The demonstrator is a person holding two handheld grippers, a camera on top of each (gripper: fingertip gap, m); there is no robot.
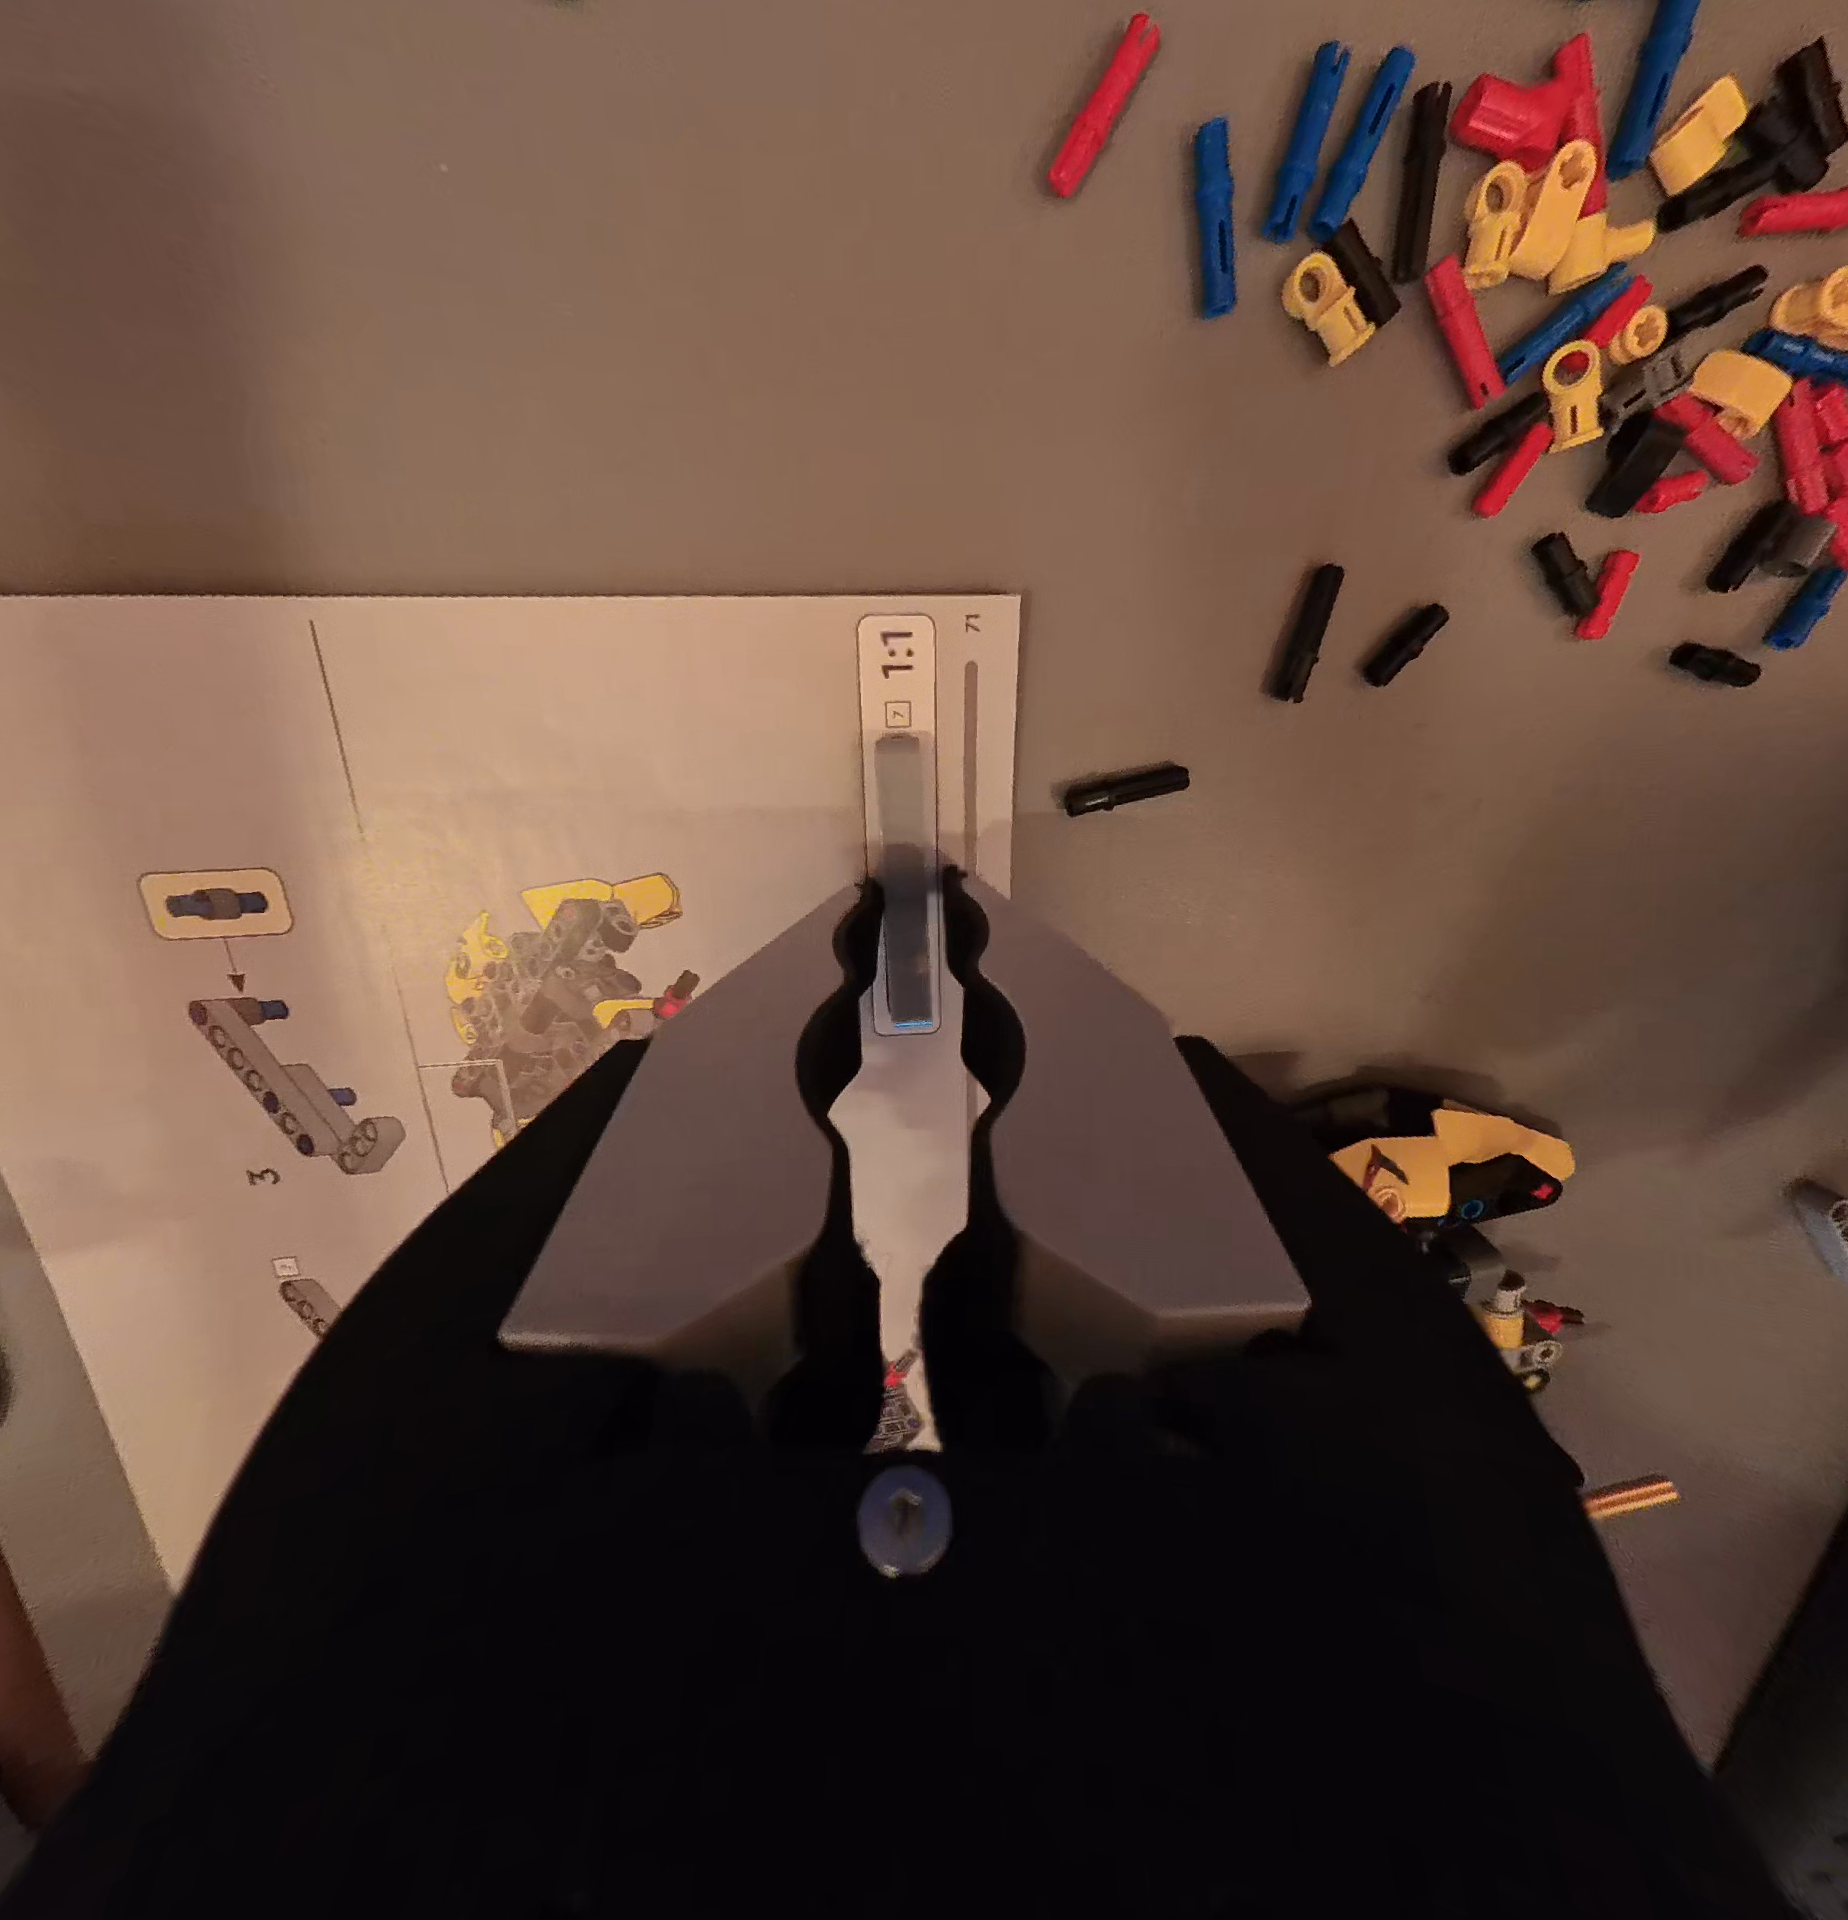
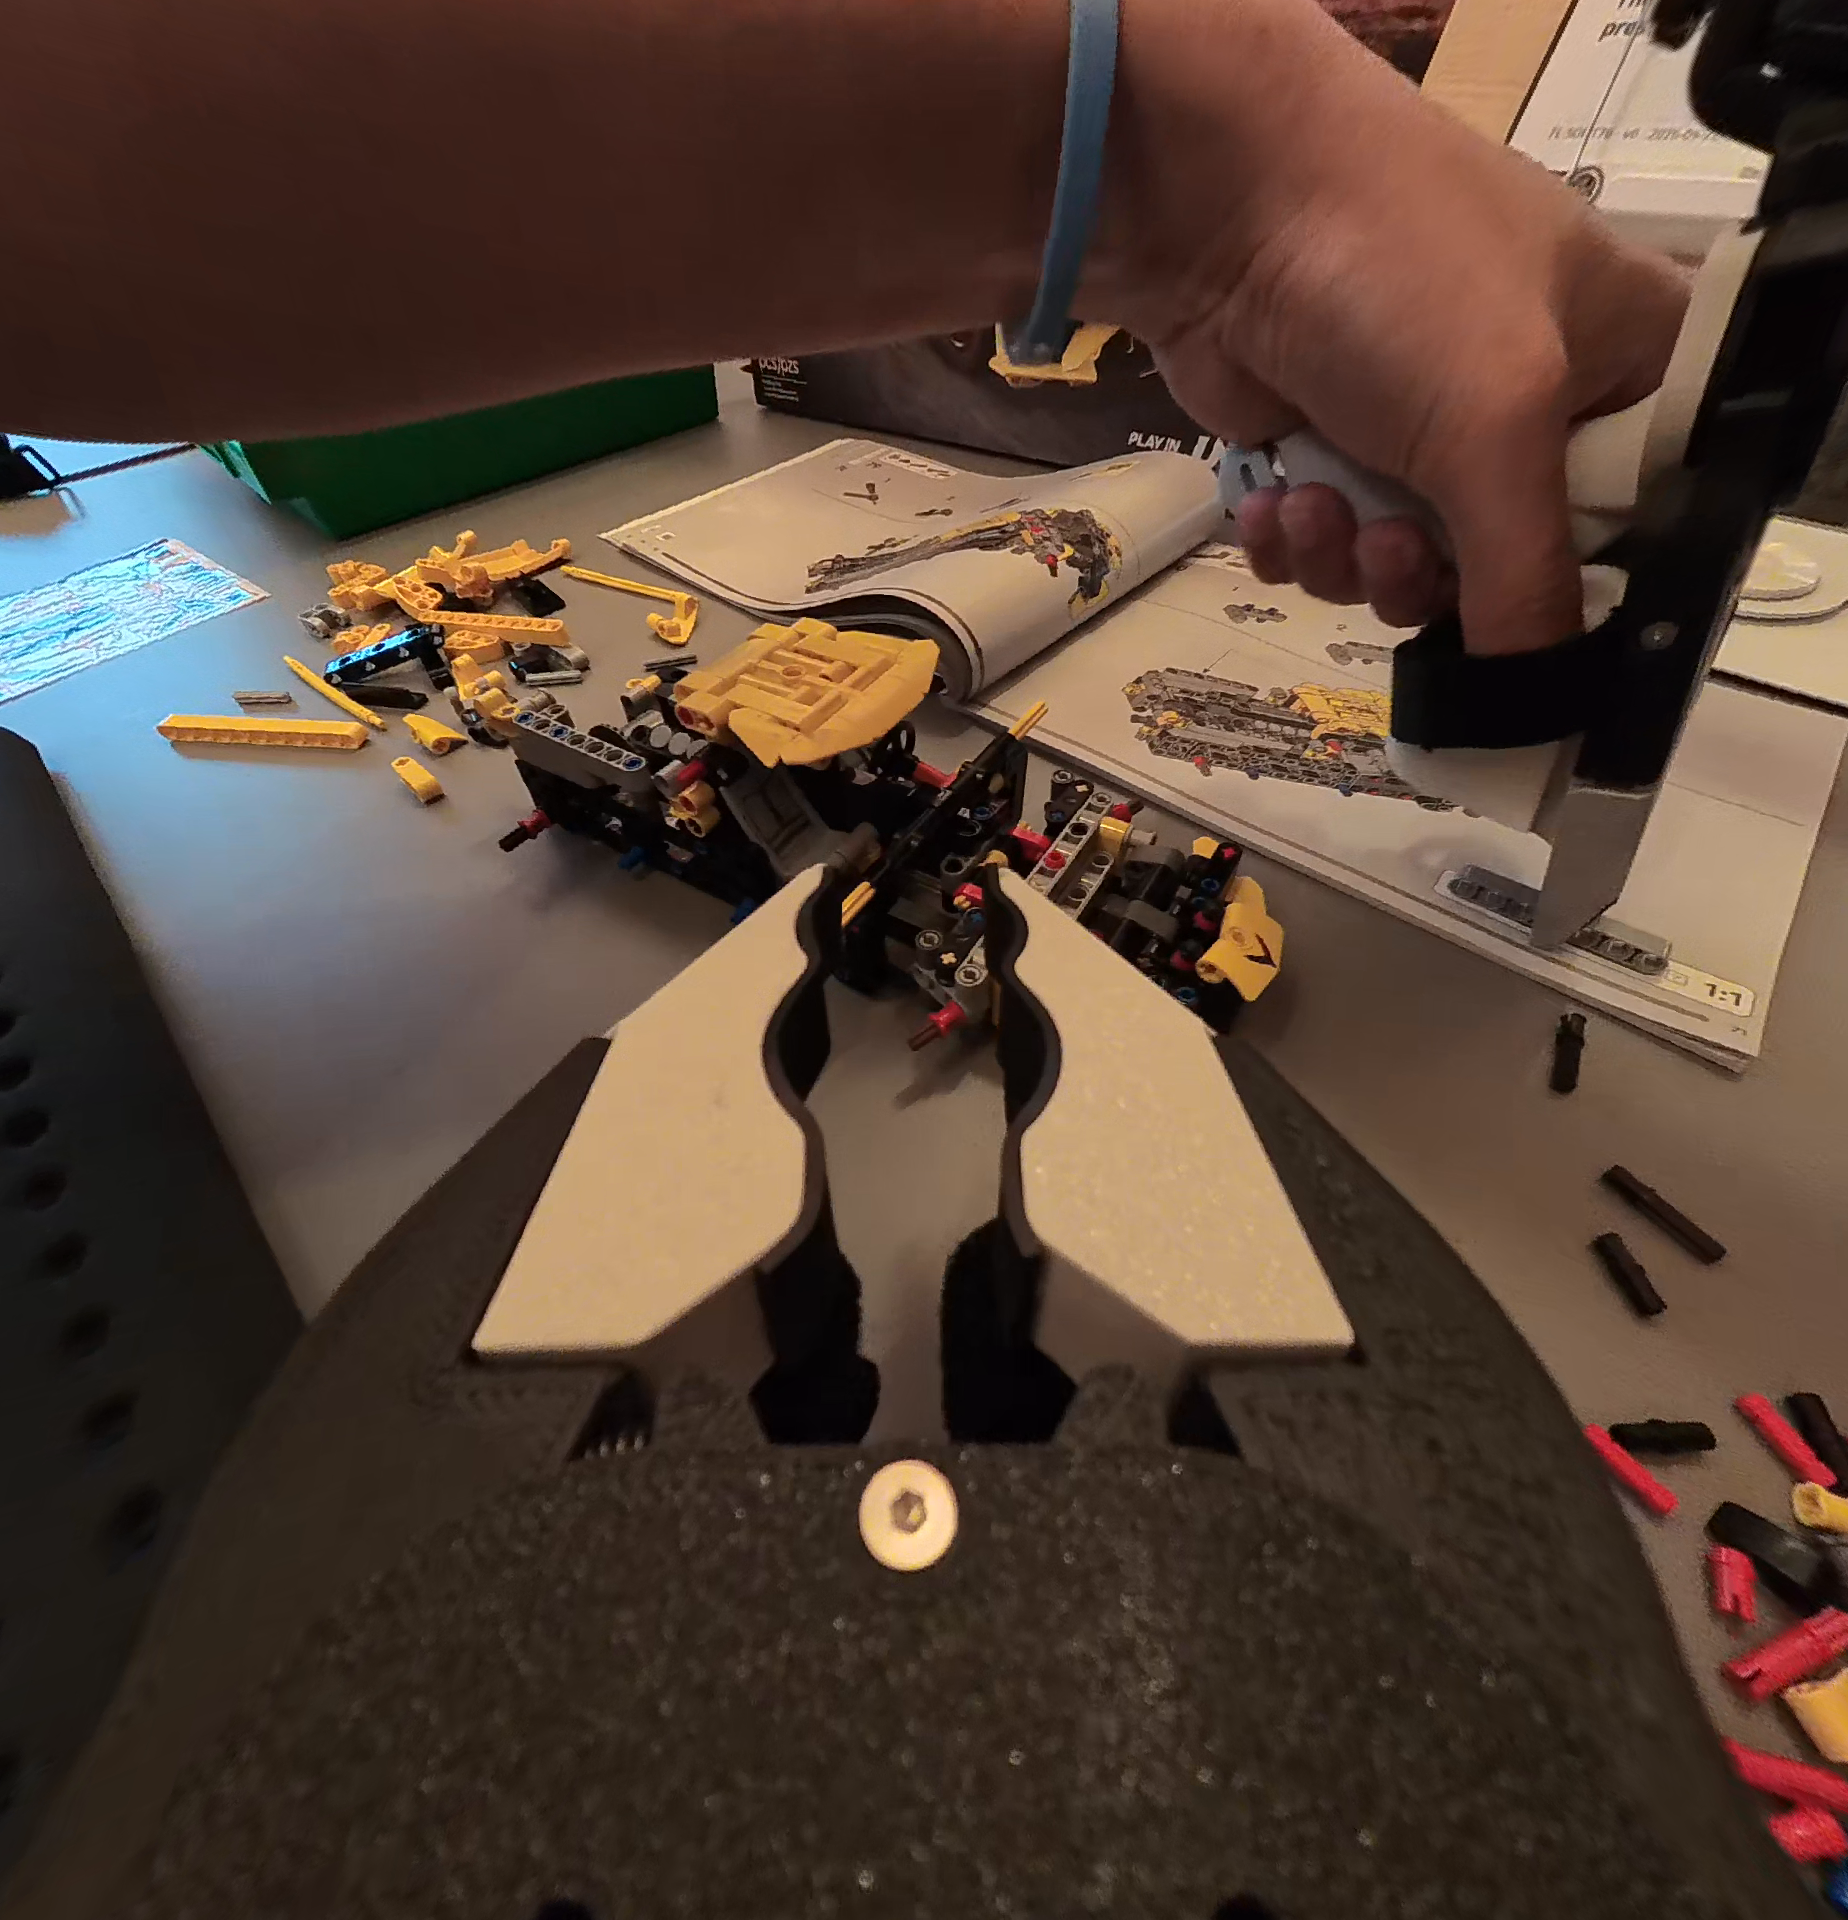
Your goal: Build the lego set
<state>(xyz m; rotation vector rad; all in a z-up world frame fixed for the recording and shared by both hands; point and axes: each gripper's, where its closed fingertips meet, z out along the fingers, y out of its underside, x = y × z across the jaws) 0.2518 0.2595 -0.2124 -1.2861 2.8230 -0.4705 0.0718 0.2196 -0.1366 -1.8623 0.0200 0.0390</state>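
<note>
My left gripper points straight down at the open instruction booklet, its jaws clenched on a flat grey beam held over the life-size drawing at the page edge. Right of the booklet, loose pins in red, blue, yellow and black lie scattered on the table. My right gripper hangs released, jaws apart, just short of the half-built black and yellow model on the table. I can see 1 green bin behind; I cannot tell its contents.
</note>
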